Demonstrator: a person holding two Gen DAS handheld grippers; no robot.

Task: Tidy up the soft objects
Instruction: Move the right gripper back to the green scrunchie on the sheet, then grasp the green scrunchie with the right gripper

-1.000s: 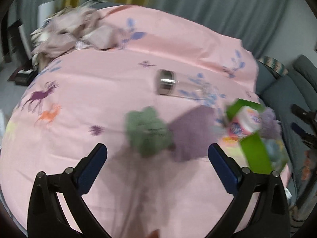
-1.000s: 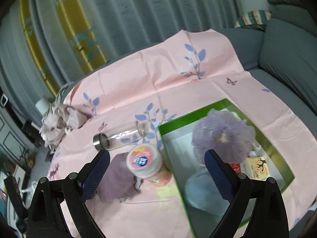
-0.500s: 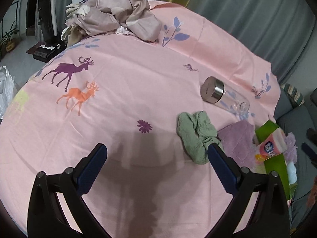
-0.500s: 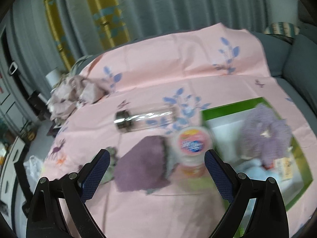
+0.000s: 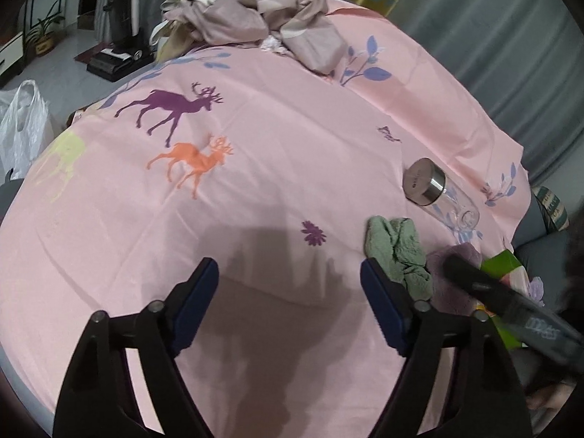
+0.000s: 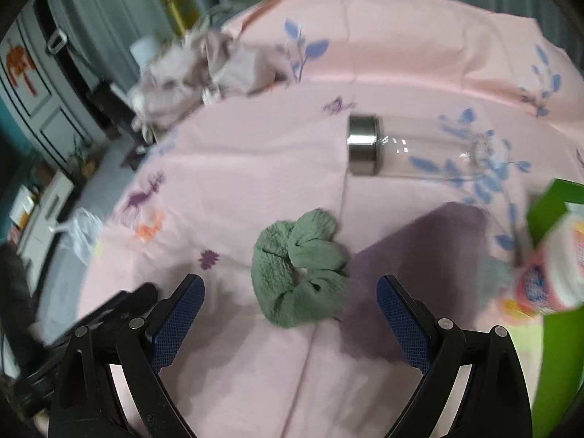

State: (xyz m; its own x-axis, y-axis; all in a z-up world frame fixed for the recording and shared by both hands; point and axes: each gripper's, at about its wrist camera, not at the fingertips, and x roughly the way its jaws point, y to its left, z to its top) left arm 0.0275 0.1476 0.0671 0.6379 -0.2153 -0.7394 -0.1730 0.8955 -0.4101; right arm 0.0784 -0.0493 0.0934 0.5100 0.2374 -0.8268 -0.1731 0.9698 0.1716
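Your right gripper (image 6: 290,314) points down at the pink printed sheet (image 6: 255,168) with its two blue-padded fingers (image 6: 179,314) spread wide and nothing held. The green scrunchie (image 6: 301,273) lies on the sheet between them, a little ahead of the tips and nearer the right finger, with neither pad touching it. Just past that right finger, a purple cloth (image 6: 427,255) lies flat, its edge against the scrunchie. Farther ahead a clear bottle with a steel cap (image 6: 401,146) lies on its side. Off to the right of your fingers, the green box (image 6: 554,204) shows at the frame's edge, with a blurred pink and white tub (image 6: 551,273) in front of it. A heap of crumpled pale fabric (image 6: 197,69) sits far ahead and to the left.

Your left gripper (image 5: 288,304) is closing its jaws over bare sheet (image 5: 255,116); nothing lies between the fingers (image 5: 195,301) and they grip nothing. From this side the green scrunchie (image 5: 398,252) lies just outside and slightly ahead of the right finger, partly hidden behind it. The purple cloth (image 5: 450,277) is beyond it to the right, and a dark finger of your right gripper (image 5: 511,306) crosses over that cloth. The bottle (image 5: 438,193) lies ahead and to the right, and the fabric heap (image 5: 255,25) sits far ahead.
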